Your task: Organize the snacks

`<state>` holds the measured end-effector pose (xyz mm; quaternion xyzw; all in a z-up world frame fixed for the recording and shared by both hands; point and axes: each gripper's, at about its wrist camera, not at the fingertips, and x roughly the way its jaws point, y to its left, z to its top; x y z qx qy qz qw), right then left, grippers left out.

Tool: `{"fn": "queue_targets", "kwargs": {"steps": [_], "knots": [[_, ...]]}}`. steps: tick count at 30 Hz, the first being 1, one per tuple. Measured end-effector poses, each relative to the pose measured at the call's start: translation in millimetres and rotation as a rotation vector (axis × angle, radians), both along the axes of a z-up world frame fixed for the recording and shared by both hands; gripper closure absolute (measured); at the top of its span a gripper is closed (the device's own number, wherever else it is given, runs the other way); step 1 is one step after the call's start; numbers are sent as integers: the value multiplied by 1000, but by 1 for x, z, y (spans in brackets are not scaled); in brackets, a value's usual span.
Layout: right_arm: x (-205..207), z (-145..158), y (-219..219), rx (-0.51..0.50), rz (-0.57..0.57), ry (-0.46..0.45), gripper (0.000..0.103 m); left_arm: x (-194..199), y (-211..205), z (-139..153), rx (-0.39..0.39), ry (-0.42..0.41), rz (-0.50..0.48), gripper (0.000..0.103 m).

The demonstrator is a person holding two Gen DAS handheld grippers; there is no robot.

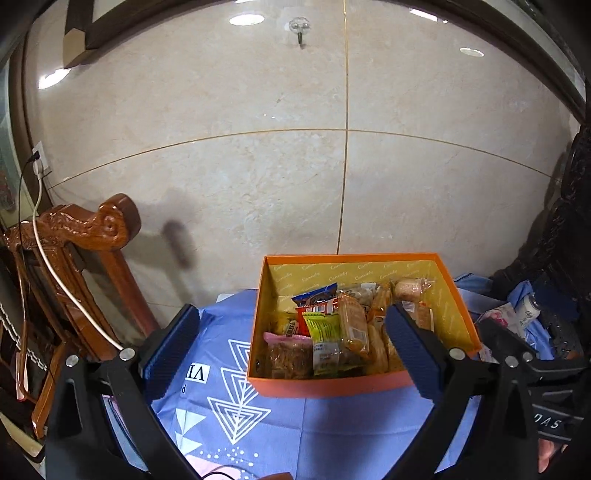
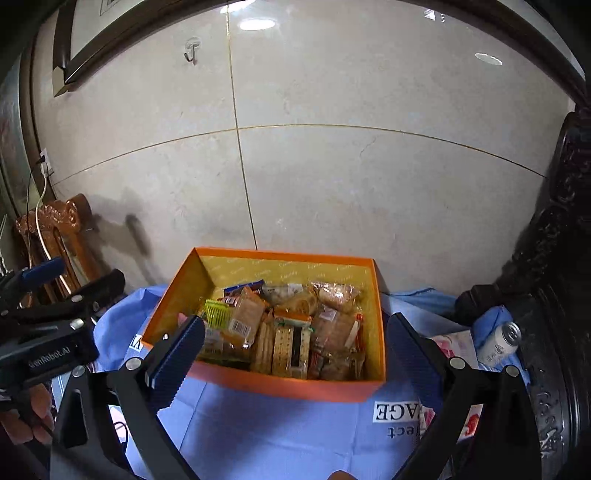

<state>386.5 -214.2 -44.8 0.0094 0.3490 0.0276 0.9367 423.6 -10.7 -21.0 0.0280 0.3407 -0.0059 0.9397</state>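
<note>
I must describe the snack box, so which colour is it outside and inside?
The box is orange outside and yellow inside, clearest in the right wrist view.

carved wooden chair (image 1: 85,236) left, can (image 2: 498,343) right, hook (image 1: 300,31) on tiled wall (image 1: 258,147).

Wrapped snacks (image 2: 295,325) inside orange box (image 2: 295,387)

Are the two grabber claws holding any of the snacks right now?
No. The left gripper and the right gripper both stand wide open with nothing between their fingers. The snacks lie in the orange box.
</note>
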Motion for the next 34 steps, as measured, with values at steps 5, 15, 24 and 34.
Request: {"fn": "queue_targets", "kwargs": {"steps": [5, 15, 24, 34], "knots": [[-10, 3, 3, -2, -4, 9, 3, -13, 5, 6, 1, -13, -3, 4], [-15, 6, 4, -2, -17, 18, 3, -16, 6, 11, -2, -17, -4, 4], [-15, 6, 6, -8, -16, 20, 3, -18, 2, 12, 11, -24, 1, 4], [-15, 6, 5, -3, -19, 23, 3, -18, -2, 11, 47, -23, -19, 4]]}}
